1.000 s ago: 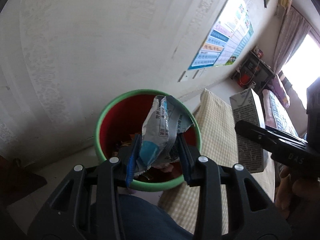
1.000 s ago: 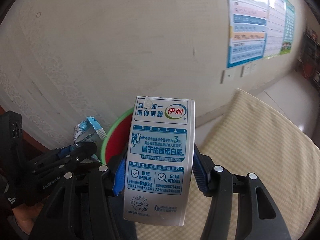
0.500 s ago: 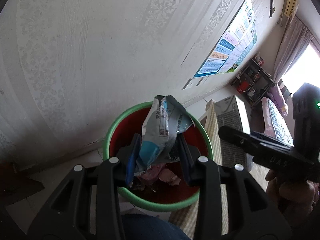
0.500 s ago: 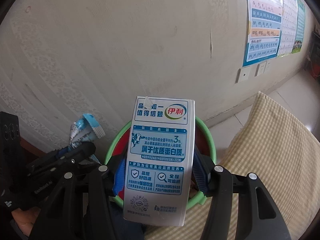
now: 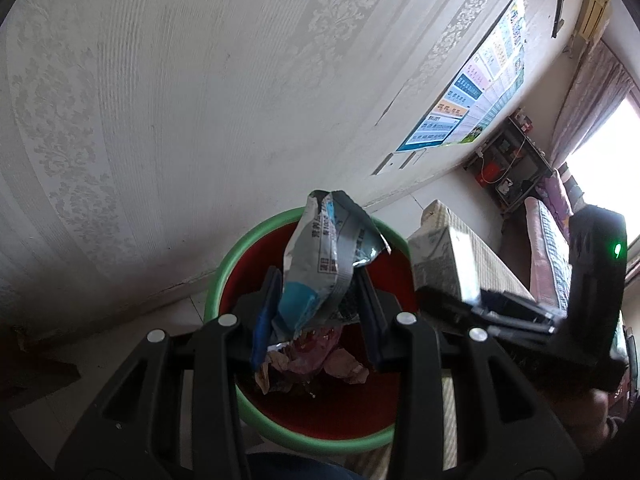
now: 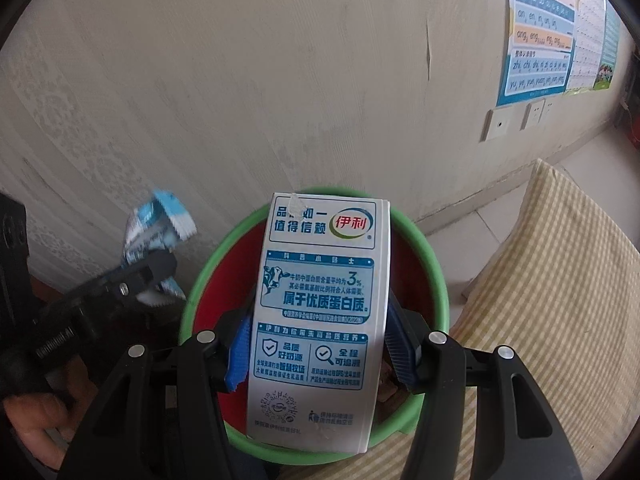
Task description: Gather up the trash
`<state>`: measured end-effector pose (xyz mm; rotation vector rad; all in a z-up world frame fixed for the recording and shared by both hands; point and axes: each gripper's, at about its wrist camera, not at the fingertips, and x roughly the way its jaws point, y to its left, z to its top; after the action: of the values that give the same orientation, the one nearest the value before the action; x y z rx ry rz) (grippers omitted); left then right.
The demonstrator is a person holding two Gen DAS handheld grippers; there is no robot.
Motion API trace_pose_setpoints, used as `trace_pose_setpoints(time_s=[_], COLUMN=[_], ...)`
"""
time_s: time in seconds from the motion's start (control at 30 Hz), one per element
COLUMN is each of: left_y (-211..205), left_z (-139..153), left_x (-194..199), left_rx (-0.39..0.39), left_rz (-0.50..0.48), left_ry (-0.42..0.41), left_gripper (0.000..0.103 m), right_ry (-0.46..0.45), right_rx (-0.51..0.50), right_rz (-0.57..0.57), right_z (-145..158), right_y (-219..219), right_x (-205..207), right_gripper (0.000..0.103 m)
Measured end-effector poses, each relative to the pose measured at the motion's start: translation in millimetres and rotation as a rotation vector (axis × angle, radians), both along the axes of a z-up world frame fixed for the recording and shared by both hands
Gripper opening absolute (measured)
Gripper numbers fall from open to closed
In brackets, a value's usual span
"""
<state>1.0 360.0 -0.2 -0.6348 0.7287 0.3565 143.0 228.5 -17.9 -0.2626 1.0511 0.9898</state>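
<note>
The red bin [image 5: 320,412] with its green rim sits low in the frame's centre, its mouth open upward, crumpled litter [image 5: 320,360] lying only at the bottom. The wall [image 5: 200,100] closes off everything above and left of it. At the right a checked cushion [image 6: 552,280] presses against the rim. In the left view, the right gripper [image 5: 452,292] with its milk carton [image 5: 440,264] crowds the bin's right edge.

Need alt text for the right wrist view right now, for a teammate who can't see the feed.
The right gripper clamps a white milk carton upright above a red bin with a green rim near a pale wall. At left, the left gripper holds a blue-and-white wrapper; a checked yellow cushion lies at right.
</note>
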Motion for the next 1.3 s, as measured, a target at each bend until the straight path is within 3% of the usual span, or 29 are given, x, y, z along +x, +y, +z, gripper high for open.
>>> trace_pose_setpoints(time_s=[0.13, 0.2, 0.23, 0.27, 0.33, 0.43, 0.57, 0.77, 1.03, 1.3], left_y=[3, 5, 5, 6, 5, 4, -3, -52, -152, -245], left_z=[2, 5, 7, 8, 11, 15, 23, 40, 45, 32], left_x=[5, 4, 3, 3, 0, -4, -8, -9, 0, 10], left_rx=[-0.01, -0.009, -0.012, -0.012, -0.011, -0.017, -0.007, 0.1, 0.19, 0.195], left_rz=[-0.002, 0.012, 0.015, 0.019, 0.03, 0.041, 0.06, -0.001, -0.175, -0.319], left_ry=[-0.017, -0.035, -0.045, -0.052, -0.067, -0.08, -0.078, -0.083, -0.082, -0.055], left_gripper=[0.04, 0.055, 0.064, 0.069, 0.09, 0.097, 0.097, 0.097, 0.097, 0.097], right_ry=[0.006, 0.011, 0.007, -0.003, -0.021, -0.047, -0.085, -0.148, -0.196, -0.287], right_rx=[-0.02, -0.02, -0.014, -0.011, -0.009, -0.016, -0.014, -0.003, 0.012, -0.024], right_rz=[0.011, 0.019, 0.017, 0.011, 0.012, 0.02, 0.007, -0.084, -0.297, -0.551], right_z=[-10, -11, -10, -9, -6, -2, 7, 26, 38, 42], right_y=[4, 4, 3, 2, -1, -5, -21, -73, -186, -317], right_x=[-1, 0, 0, 1, -1, -2, -7, -19, -29, -39], right_gripper=[0.057, 0.063, 0.077, 0.084, 0.085, 0.093, 0.094, 0.094, 0.096, 0.096])
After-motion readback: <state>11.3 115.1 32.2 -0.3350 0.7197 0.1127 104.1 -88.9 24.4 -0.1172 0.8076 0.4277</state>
